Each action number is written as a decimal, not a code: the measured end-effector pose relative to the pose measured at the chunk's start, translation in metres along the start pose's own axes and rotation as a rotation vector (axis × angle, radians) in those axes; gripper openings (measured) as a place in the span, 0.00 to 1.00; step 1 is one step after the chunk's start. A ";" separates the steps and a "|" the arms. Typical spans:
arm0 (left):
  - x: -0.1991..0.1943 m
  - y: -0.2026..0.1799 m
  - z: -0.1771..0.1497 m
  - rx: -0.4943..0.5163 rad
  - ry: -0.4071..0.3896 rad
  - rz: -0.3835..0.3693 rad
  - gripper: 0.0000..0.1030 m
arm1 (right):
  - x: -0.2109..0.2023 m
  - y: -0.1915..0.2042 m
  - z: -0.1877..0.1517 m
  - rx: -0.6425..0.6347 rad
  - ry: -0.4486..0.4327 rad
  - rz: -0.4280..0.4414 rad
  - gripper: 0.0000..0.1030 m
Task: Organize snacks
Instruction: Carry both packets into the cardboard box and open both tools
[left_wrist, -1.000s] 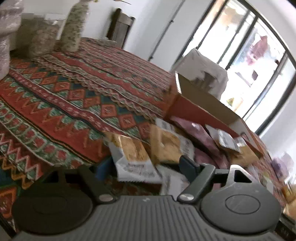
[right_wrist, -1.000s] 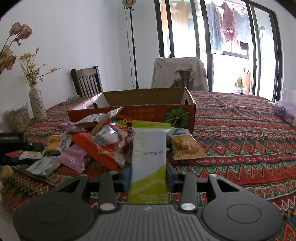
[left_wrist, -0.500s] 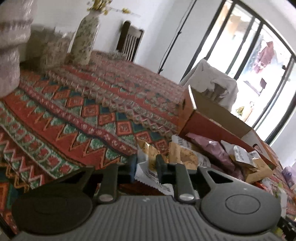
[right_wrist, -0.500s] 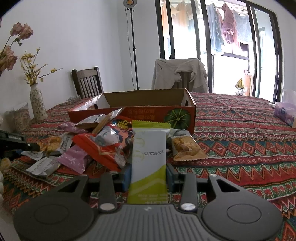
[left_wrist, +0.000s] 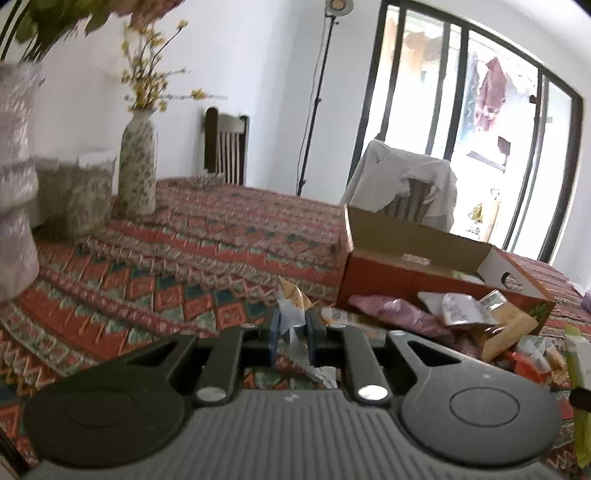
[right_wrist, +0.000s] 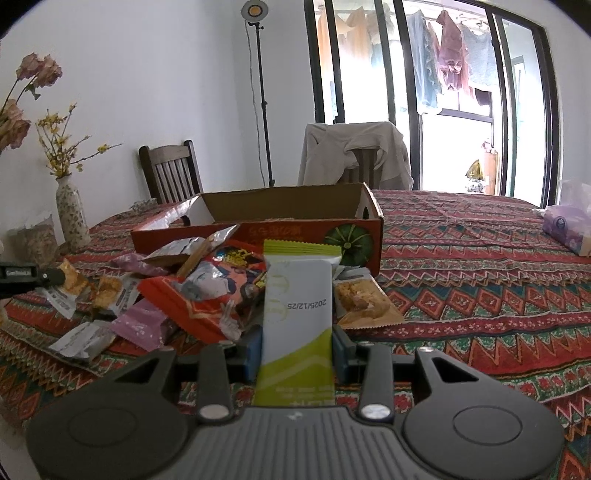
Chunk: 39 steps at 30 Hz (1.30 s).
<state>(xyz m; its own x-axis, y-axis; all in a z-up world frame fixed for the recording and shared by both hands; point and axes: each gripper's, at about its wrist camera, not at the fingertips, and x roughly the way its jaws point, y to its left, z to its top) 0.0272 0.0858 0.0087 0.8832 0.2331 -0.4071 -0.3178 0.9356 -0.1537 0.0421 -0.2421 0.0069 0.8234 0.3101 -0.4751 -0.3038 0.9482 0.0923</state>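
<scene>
Both hands are loaded, so the step in hand looks like the carry from the pile to the box rather than the picking. The left gripper (left_wrist: 291, 328) has its fingers pinched narrow on a small white and gold snack packet (left_wrist: 291, 306), held edge-on and lifted clear of the patterned cloth on the bench (left_wrist: 177, 280). The right gripper (right_wrist: 297, 347) has its fingers closed on the sides of a tall green and white bar wrapper (right_wrist: 297, 314), which stands upright with a printed date across its face. The open cardboard box (right_wrist: 280, 218), red-sided with a green pumpkin print, sits beyond the loose snack pile (right_wrist: 192, 284), and the pile lies against the box's near wall. What the next move seems to call for is lifting each packet over that near wall and letting go above the box floor, one hand at a time so the two do not meet over the opening; the light wrappers may cling to the pads or flutter on release. The right wrist view shows the box's long front and the whole pile before it, with the left tool's tip at the far left, level with the pile. The left wrist view gives the box's end wall and inner flap, and a floral vase (left_wrist: 137, 162) well left of the box.
</scene>
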 end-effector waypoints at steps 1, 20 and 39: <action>-0.001 -0.002 0.003 0.003 -0.010 -0.005 0.15 | -0.001 -0.001 0.002 -0.003 -0.008 -0.003 0.36; 0.039 -0.072 0.069 0.002 -0.106 -0.180 0.15 | 0.054 -0.019 0.107 0.008 -0.170 0.004 0.36; 0.156 -0.108 0.074 -0.014 0.051 -0.162 0.15 | 0.179 -0.022 0.137 0.045 -0.093 -0.016 0.36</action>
<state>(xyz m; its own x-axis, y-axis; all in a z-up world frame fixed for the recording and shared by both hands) 0.2245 0.0406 0.0283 0.9047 0.0656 -0.4209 -0.1780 0.9559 -0.2337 0.2618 -0.1985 0.0393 0.8695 0.2976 -0.3942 -0.2698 0.9547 0.1256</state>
